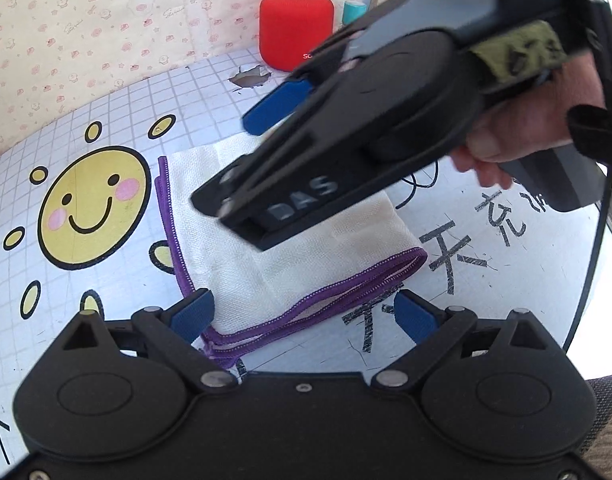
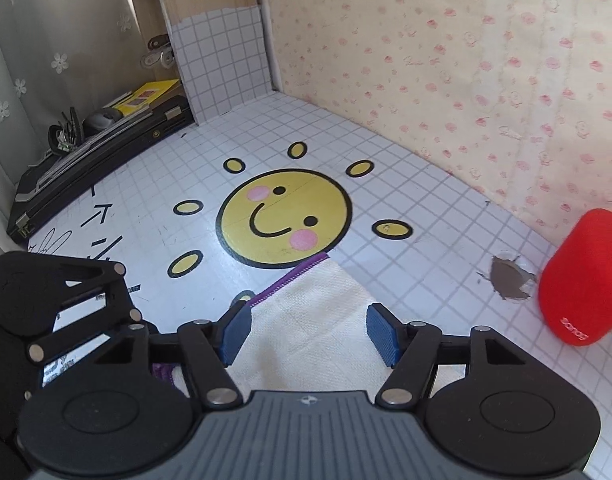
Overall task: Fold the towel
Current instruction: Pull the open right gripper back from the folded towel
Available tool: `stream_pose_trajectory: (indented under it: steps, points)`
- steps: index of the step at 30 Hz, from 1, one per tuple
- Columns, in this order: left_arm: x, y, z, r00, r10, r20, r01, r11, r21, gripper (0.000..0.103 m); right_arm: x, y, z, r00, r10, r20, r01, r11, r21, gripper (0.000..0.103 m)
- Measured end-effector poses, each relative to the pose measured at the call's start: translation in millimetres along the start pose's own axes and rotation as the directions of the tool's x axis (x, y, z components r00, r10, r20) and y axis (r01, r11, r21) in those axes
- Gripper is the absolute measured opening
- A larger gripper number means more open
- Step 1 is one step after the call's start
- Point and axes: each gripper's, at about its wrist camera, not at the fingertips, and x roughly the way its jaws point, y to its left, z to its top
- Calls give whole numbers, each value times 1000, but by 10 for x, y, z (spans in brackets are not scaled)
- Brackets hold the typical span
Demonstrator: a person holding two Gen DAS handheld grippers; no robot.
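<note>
While our left gripper [image 1: 306,314] hangs with its blue pads spread wide on either side of the folded towel's [image 1: 298,256] near corner, pressing on nothing, our right gripper [image 2: 307,334] is poised over the cloth's far part, jaws apart and empty. The cream towel, layered with purple stitched hems, lies flat on the gridded table mat [image 2: 405,184] beside a printed sun face [image 2: 284,218]. A red speaker [image 2: 581,276] and floral wall [image 2: 465,60] bound the far side; a torn hole [image 2: 507,278] marks the mat.
</note>
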Motion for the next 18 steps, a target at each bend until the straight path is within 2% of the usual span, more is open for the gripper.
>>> stream_pose_trajectory:
  steps: [4, 10, 13, 18]
  points:
    - [5, 61, 77, 999, 12, 31, -11, 999, -37, 97, -265, -57, -243, 998, -58, -9, 59, 998, 14, 63]
    - [217, 119, 259, 997, 48, 52, -45, 997, -62, 97, -453, -1, -528, 991, -126, -49, 126, 992, -5, 63]
    - [126, 178, 163, 997, 74, 28, -73, 996, -47, 97, -479, 45, -656, 986, -150, -67, 150, 989, -10, 63]
    - [374, 267, 194, 996, 83, -24, -84, 996, -30, 97, -436, 140, -789, 977, -194, -91, 189, 980, -63, 63]
